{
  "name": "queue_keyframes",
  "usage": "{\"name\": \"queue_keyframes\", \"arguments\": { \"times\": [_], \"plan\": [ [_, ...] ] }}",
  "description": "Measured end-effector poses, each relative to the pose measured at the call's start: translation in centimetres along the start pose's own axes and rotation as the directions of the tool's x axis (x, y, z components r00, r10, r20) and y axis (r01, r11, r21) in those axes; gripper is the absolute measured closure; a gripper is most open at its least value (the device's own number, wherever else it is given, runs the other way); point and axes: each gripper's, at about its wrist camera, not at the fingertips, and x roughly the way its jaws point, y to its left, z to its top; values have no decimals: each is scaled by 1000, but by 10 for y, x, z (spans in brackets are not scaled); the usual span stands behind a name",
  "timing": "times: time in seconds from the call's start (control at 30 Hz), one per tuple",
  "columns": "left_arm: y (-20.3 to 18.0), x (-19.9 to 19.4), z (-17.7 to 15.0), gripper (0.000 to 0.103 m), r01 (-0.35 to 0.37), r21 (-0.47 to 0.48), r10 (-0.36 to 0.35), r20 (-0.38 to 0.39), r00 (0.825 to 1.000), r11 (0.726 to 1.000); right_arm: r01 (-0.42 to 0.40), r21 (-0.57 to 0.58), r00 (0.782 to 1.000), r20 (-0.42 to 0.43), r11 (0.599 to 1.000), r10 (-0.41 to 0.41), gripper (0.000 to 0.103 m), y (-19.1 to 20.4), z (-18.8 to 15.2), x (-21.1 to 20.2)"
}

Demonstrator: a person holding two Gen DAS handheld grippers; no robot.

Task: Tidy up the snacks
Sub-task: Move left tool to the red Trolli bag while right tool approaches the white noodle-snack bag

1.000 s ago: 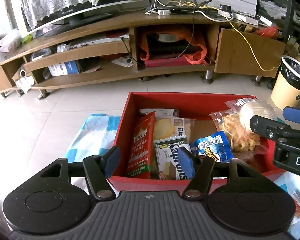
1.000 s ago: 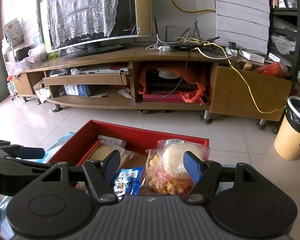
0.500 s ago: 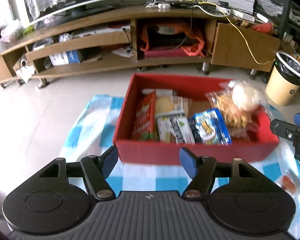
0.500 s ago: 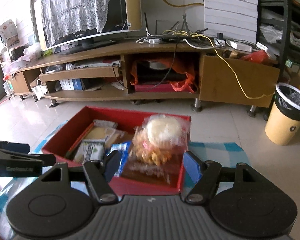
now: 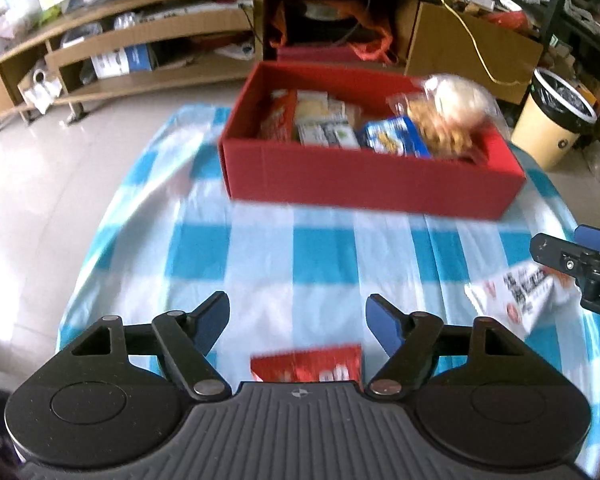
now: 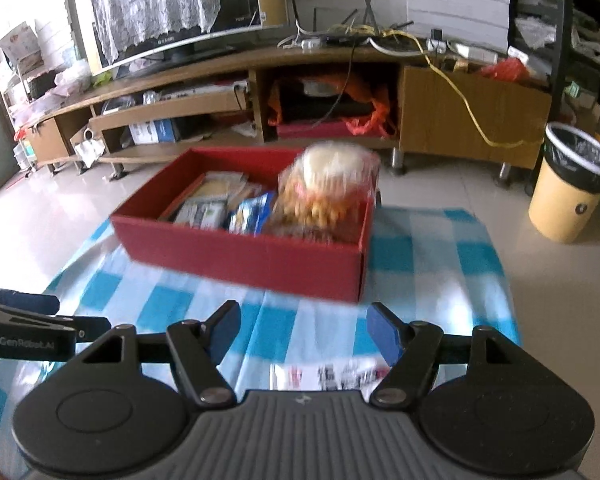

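A red box stands at the far end of the blue-and-white checked cloth; it also shows in the right wrist view. It holds several snack packs, with a clear bag of snacks piled at its right end. My left gripper is open and empty above the cloth, a red snack pack lying just under it. My right gripper is open and empty over a white printed pack, which shows in the left wrist view too.
A long wooden TV stand with a television and cables runs along the back. A beige bin with a black liner stands on the tiled floor to the right. The cloth's edges drop to the floor on the left and right.
Both grippers have pulled back and up from the red box, which now lies farther away. The red pack and the white pack on the near cloth have come into view.
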Motion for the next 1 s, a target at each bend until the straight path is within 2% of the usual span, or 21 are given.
{"name": "queue_keyframes", "arguments": {
  "times": [0.47, 0.57, 1.0],
  "plan": [
    [-8, -7, -36, 19, 1, 4, -1, -43, 999, 1000, -8, 63, 1000, -26, 998, 10, 37, -14, -36, -22],
    [-9, -6, -43, 16, 7, -4, -7, -52, 999, 1000, -15, 81, 1000, -21, 997, 17, 37, -16, -40, -25],
    [-17, 3, -63, 16, -15, 0, 15, -92, 996, 1000, -43, 126, 998, -28, 991, 47, 36, -28, -50, -24]
  ]
}}
